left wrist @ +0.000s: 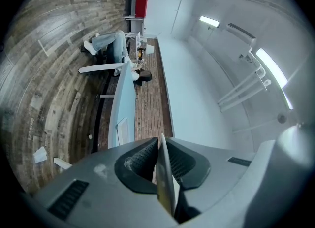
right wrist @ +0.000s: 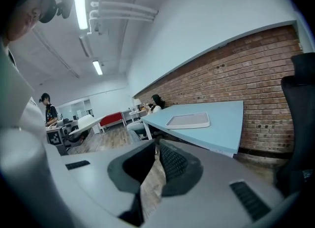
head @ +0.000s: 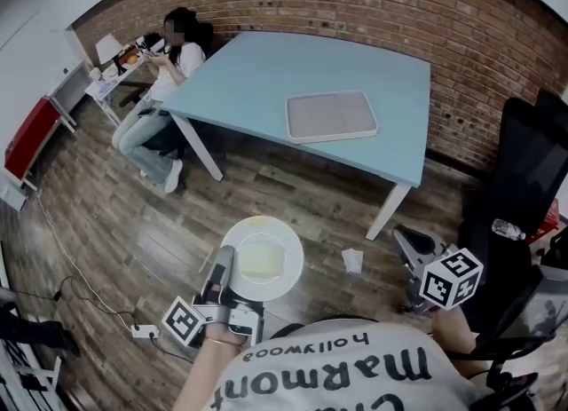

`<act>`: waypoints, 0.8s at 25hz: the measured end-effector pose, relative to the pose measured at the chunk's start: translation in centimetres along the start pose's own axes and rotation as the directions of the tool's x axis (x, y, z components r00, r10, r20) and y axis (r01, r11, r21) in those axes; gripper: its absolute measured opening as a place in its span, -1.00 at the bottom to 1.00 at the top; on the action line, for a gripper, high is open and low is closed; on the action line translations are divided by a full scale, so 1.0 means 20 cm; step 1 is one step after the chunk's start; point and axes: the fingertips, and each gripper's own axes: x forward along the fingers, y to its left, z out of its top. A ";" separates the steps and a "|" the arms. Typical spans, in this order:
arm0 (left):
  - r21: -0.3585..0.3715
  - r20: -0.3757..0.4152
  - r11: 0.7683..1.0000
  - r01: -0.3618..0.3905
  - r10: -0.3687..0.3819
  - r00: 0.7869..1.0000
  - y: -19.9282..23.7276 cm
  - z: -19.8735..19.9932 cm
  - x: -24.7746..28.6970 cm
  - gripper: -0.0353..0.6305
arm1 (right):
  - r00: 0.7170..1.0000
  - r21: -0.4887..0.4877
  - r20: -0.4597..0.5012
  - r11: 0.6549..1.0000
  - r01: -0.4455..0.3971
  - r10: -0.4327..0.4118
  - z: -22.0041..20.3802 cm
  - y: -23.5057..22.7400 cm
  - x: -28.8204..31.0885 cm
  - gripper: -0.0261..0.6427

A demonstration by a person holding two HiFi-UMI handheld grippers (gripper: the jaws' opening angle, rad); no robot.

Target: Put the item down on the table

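Left tool (head: 223, 267) grips plate (head: 264, 259) by its rim.

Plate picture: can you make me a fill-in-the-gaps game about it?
1. The white plate is pinched at its edge by the ___ gripper.
2. The blue table has only a ___ on it.
3. The plate is not on the table; it hangs over the wooden ___.
4. The wall behind the table is made of ___.

Missing words: left; tray; floor; brick.
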 end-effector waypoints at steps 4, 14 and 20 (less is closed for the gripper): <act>-0.001 -0.009 1.000 -0.008 0.008 1.000 0.01 -0.02 0.04 -0.80 | 1.000 0.011 -0.010 1.000 -0.001 0.001 -0.01 -0.03 0.02 -0.88; 0.003 -0.040 1.000 -0.019 0.019 0.999 0.04 -0.02 0.16 -0.80 | 1.000 0.063 -0.018 0.998 -0.018 0.019 -0.03 -0.05 0.11 -0.88; -0.005 -0.017 0.999 -0.047 0.046 0.999 0.14 0.08 0.30 -0.80 | 1.000 0.040 -0.001 0.999 0.008 -0.008 0.05 -0.13 0.23 -0.88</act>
